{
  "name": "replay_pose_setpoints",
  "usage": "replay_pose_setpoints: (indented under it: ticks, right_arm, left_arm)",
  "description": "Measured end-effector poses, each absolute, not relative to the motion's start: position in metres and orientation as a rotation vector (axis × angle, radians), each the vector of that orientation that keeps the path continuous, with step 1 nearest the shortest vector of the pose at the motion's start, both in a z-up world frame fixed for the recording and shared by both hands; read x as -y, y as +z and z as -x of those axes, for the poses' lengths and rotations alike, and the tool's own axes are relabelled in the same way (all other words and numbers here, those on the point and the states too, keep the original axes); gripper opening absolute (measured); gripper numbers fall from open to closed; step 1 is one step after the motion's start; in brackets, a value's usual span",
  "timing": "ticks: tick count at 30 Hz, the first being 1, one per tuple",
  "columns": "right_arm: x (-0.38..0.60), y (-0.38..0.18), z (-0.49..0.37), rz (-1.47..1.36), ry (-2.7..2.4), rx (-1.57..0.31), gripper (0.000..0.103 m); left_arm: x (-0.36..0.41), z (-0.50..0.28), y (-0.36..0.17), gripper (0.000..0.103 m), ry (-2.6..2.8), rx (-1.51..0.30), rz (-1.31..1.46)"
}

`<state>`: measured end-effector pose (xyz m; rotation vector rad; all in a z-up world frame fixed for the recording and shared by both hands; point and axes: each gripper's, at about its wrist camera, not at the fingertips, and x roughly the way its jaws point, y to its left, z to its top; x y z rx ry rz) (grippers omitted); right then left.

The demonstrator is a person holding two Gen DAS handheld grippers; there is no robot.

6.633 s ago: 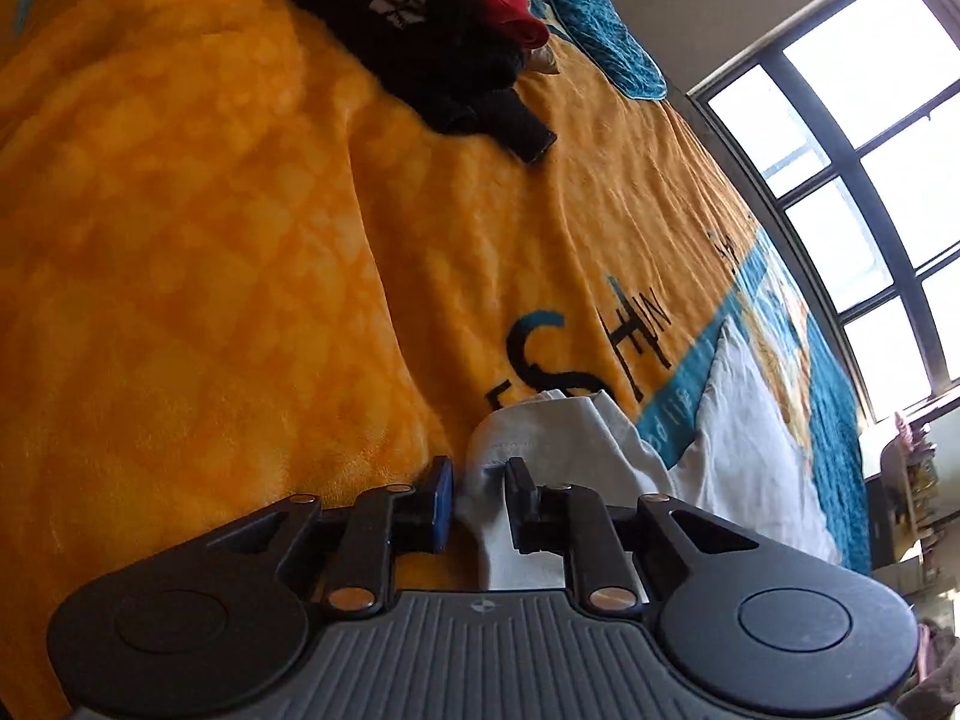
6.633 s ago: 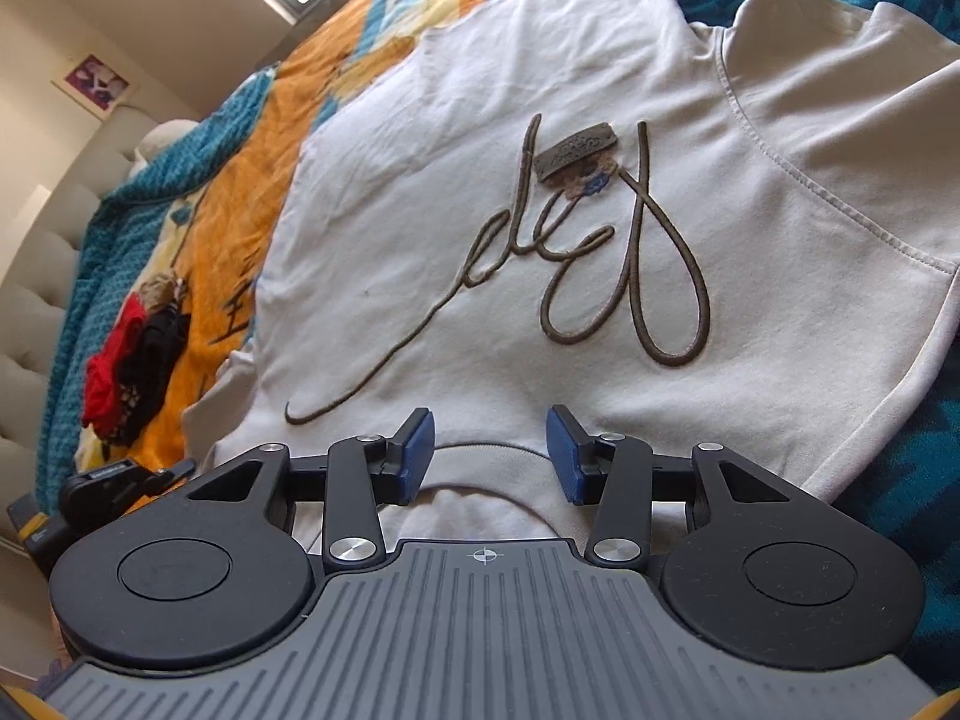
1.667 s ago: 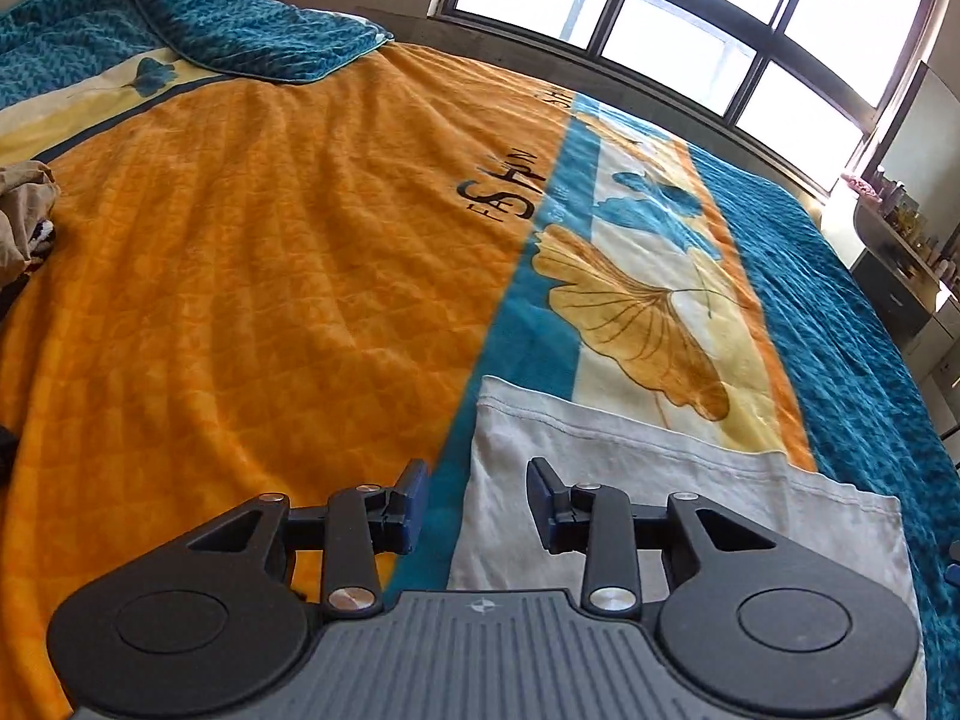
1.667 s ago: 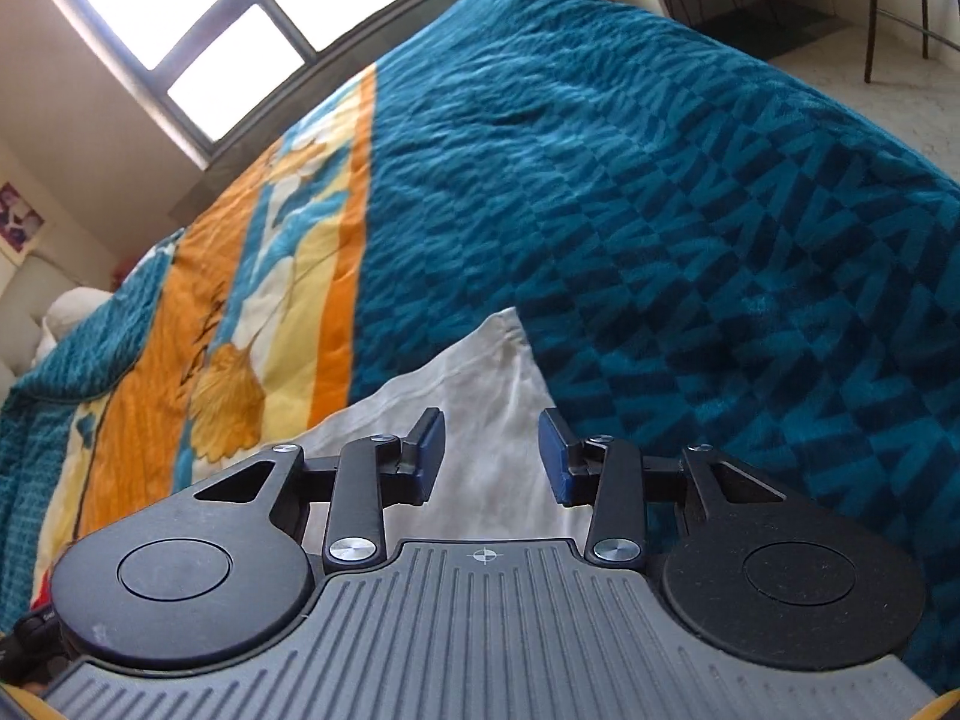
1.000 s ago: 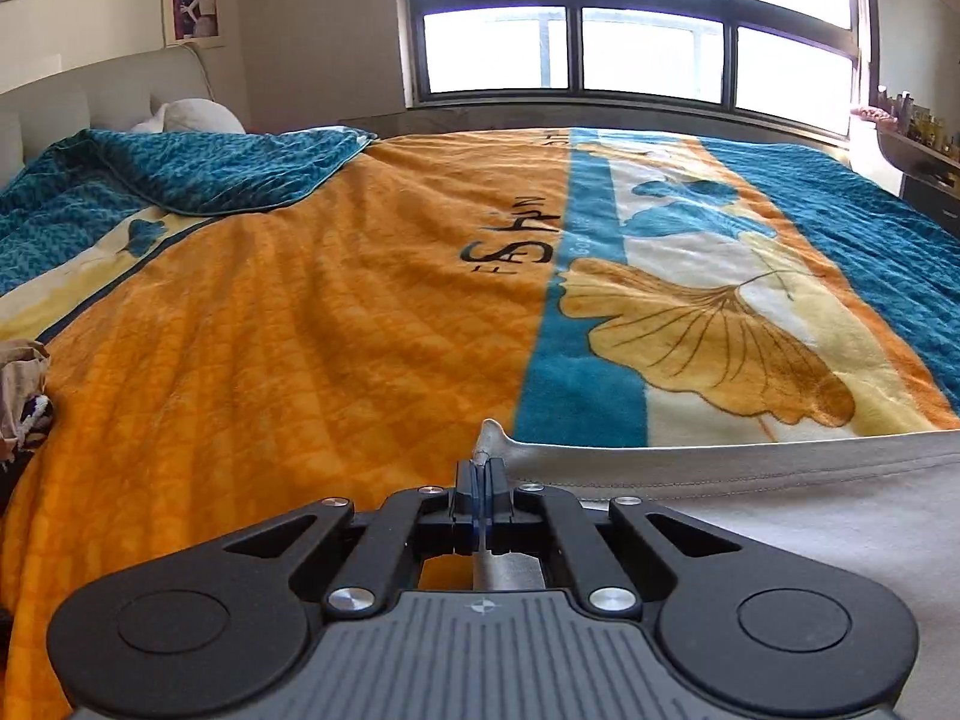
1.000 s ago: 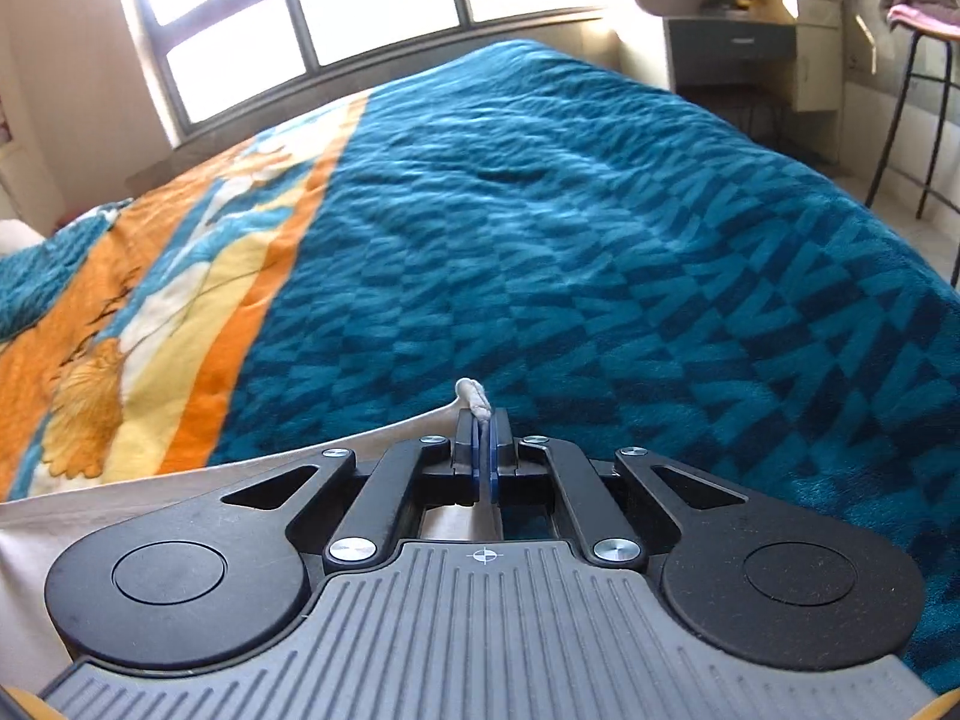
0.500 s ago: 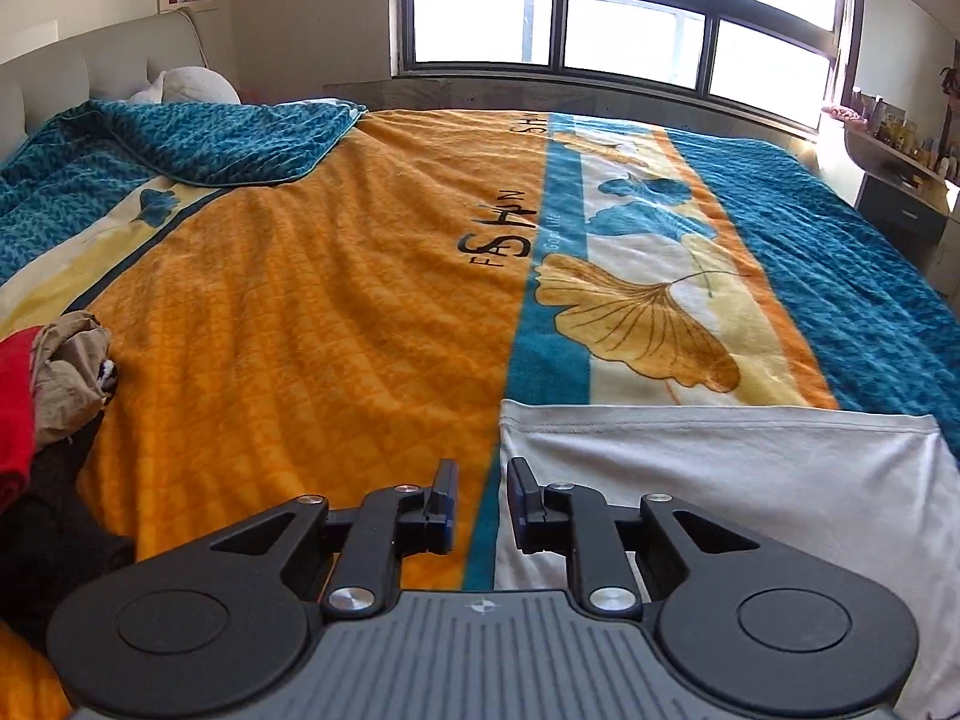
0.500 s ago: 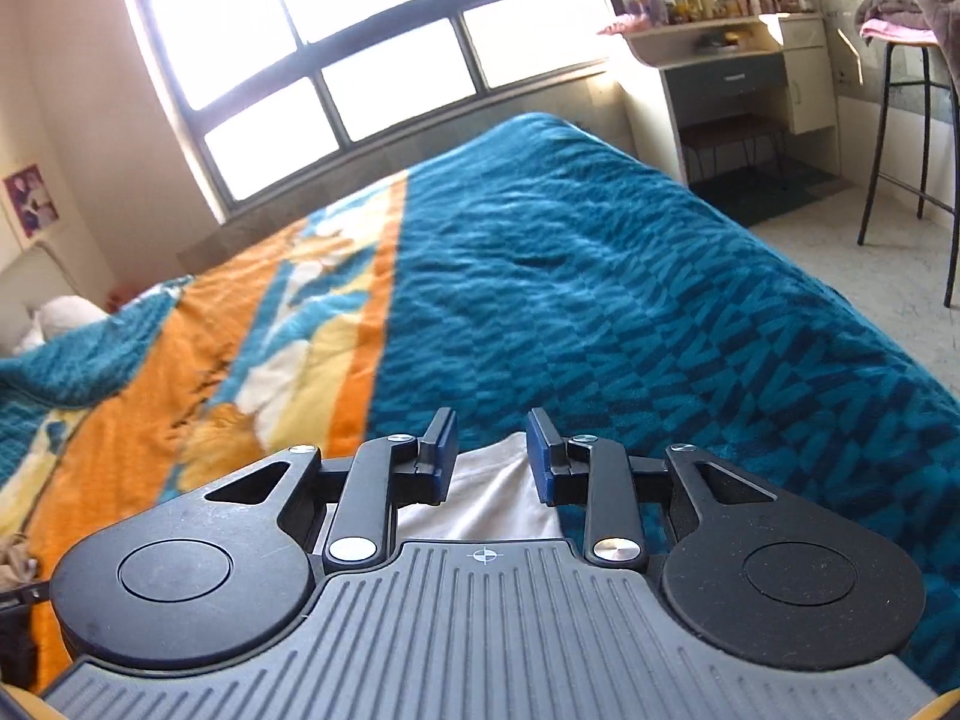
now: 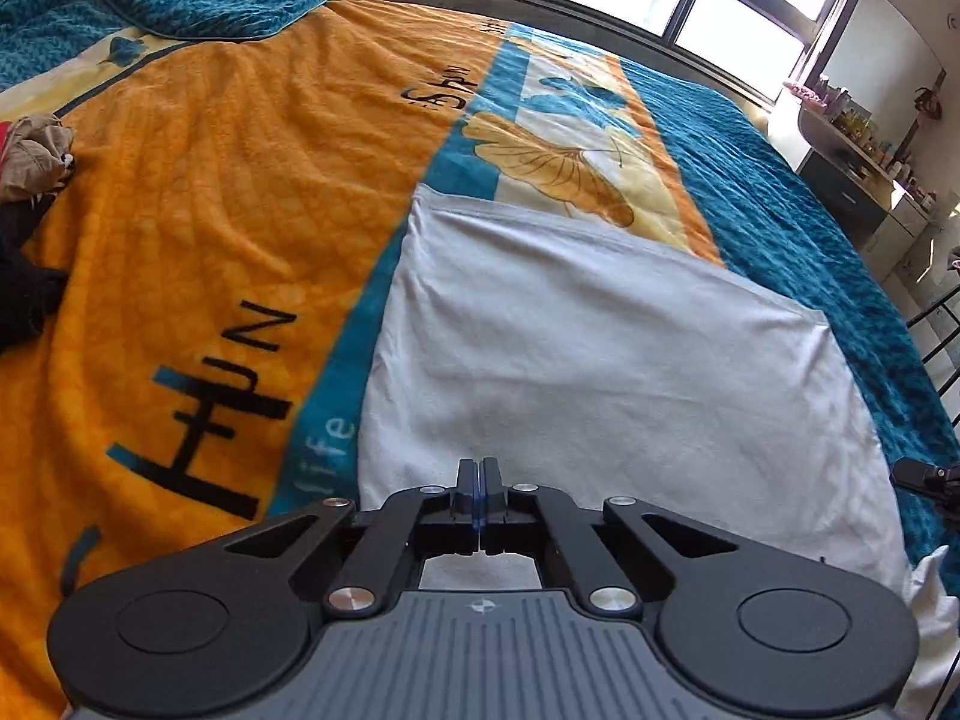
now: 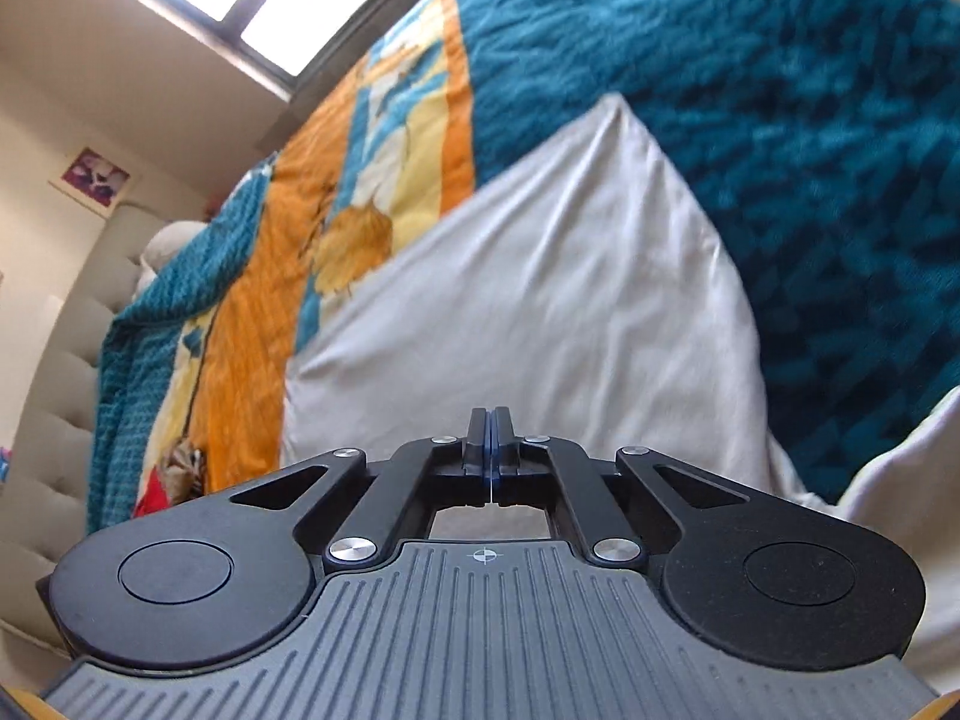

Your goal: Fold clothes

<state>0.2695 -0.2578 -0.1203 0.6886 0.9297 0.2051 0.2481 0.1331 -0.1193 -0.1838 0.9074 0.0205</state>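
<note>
A plain white garment (image 9: 600,348) lies spread flat on the bed blanket (image 9: 210,192), its far hem straight across the teal and leaf-print stripe. My left gripper (image 9: 479,468) hovers over the garment's near left part, jaws shut with nothing between them. In the right wrist view the same garment (image 10: 540,288) fills the middle. My right gripper (image 10: 491,417) is over its near part, also shut and empty. A loose white fold of cloth (image 10: 900,480) rises at the lower right.
A heap of tan, red and black clothes (image 9: 30,168) sits at the blanket's left edge, small in the right wrist view as the heap (image 10: 174,474). A dresser with bottles (image 9: 852,138) stands beyond the bed's right side. A padded headboard (image 10: 60,360) lines the left.
A second ago both grippers were shut on the hem's corners. They let go, drew back toward the near side of the garment, and their jaws have closed empty.
</note>
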Motion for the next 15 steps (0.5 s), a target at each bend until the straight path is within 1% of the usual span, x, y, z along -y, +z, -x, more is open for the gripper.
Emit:
replay_pose_setpoints:
  ticks: [1, 3, 6, 8, 10, 13, 14, 15]
  right_arm:
    - [0.255, -0.136, -0.272, -0.684, 0.199, -0.952, 0.003]
    - [0.269, -0.15, -0.265, -0.648, 0.057, -0.943, 0.003]
    - [0.306, -0.158, -0.249, -0.624, -0.154, -0.877, 0.001]
    - [0.328, -0.153, -0.239, -0.638, -0.236, -0.851, 0.001]
    - [0.342, -0.145, -0.228, -0.646, -0.277, -0.818, 0.002]
    - [0.327, -0.126, -0.216, -0.683, -0.106, -0.776, 0.004]
    - [0.316, -0.127, -0.217, -0.682, -0.045, -0.791, 0.005]
    - [0.305, -0.128, -0.217, -0.681, 0.016, -0.805, 0.006]
  left_arm:
    - [-0.129, -0.251, -0.131, 0.0, 0.059, -0.92, 0.151]
    - [-0.128, -0.253, -0.147, 0.0, 0.136, -0.948, 0.089]
    - [-0.137, -0.242, -0.145, 0.001, 0.186, -0.951, 0.03]
    - [-0.14, -0.235, -0.136, 0.0, 0.252, -0.93, -0.011]
    - [-0.141, -0.224, -0.119, 0.0, 0.258, -0.891, 0.015]
    - [-0.129, -0.21, -0.101, 0.001, 0.119, -0.844, 0.091]
    - [-0.126, -0.21, -0.107, 0.003, 0.111, -0.864, 0.089]
    - [-0.123, -0.211, -0.115, 0.008, 0.113, -0.893, 0.079]
